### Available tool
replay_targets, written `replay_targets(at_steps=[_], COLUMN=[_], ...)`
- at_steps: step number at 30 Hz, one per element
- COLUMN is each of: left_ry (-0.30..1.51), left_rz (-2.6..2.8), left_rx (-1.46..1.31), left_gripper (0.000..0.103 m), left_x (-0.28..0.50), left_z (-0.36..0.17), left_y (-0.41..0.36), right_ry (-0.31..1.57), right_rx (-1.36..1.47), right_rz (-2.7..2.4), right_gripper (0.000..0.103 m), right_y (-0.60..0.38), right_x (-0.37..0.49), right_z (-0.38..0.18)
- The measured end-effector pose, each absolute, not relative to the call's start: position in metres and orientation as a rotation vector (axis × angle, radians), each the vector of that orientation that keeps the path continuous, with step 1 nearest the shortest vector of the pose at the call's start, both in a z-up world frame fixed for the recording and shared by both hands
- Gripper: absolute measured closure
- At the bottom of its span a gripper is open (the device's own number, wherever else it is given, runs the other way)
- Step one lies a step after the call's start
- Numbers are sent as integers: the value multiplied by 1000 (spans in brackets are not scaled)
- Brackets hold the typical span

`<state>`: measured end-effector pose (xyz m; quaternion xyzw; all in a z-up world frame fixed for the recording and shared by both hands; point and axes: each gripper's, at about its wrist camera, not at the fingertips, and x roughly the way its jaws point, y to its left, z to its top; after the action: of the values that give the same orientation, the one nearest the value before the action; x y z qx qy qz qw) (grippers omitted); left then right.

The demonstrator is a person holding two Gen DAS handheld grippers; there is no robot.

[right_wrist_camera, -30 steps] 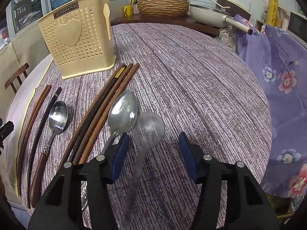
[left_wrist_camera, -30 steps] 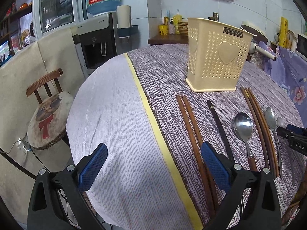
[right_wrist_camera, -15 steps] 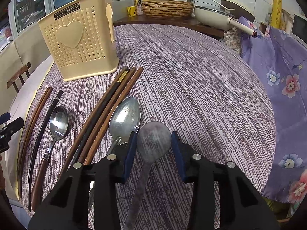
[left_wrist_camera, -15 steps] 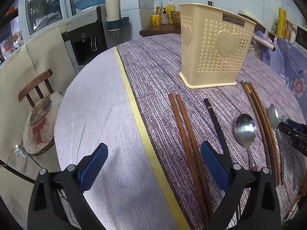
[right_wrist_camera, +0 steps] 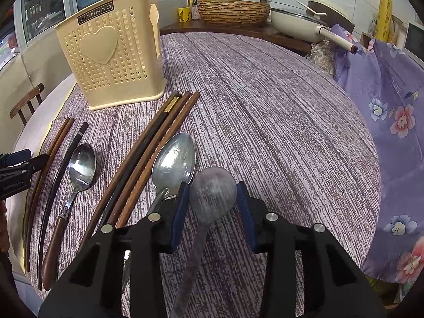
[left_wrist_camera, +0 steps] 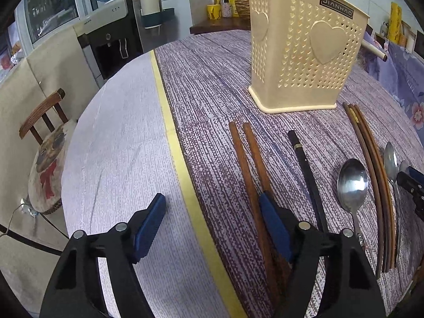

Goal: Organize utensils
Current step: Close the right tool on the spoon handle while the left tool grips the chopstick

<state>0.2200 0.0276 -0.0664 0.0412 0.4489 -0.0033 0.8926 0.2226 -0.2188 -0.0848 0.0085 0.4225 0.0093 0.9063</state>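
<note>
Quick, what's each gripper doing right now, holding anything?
Left gripper: jaws closing, nothing gripped; the brown chopsticks lie beside its right pad.
Right gripper: shut on the dull grey spoon.

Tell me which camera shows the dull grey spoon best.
The right wrist view: the dull grey spoon lies centred, its bowl between the right gripper's blue pads, handle running toward the camera. The left wrist view shows only a sliver of its bowl at the far right edge.
</note>
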Motion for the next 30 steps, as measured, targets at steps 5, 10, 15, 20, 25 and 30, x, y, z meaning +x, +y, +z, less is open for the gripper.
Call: replay_targets(at_steps=[5,10,15,20,25,30], left_ry=[969,993,996,1010,1016,1021], left_rz=[-19,-24,-29,-32,-21,-39], left_rx=[72,51,61,59,32,7], left_gripper=[40,49,67,80,87,94], left_x=[237,254,260,260,261,262], left_z=[-65,-64,-63,-62,-61,-61], left_y=[25,21,13,10,13,14], right_ry=[877,883,883,881,879,877], right_rx=[14,17,14,13,13,11], right_rz=[19,21,25,26,29,28], right_gripper=[65,65,65,66,66,66], right_y=[-217,-216,-215,-215,-215,-216], right_x=[224,225,226,226,225,225], right_z=[-85,-85,-85,-86,-86,-85])
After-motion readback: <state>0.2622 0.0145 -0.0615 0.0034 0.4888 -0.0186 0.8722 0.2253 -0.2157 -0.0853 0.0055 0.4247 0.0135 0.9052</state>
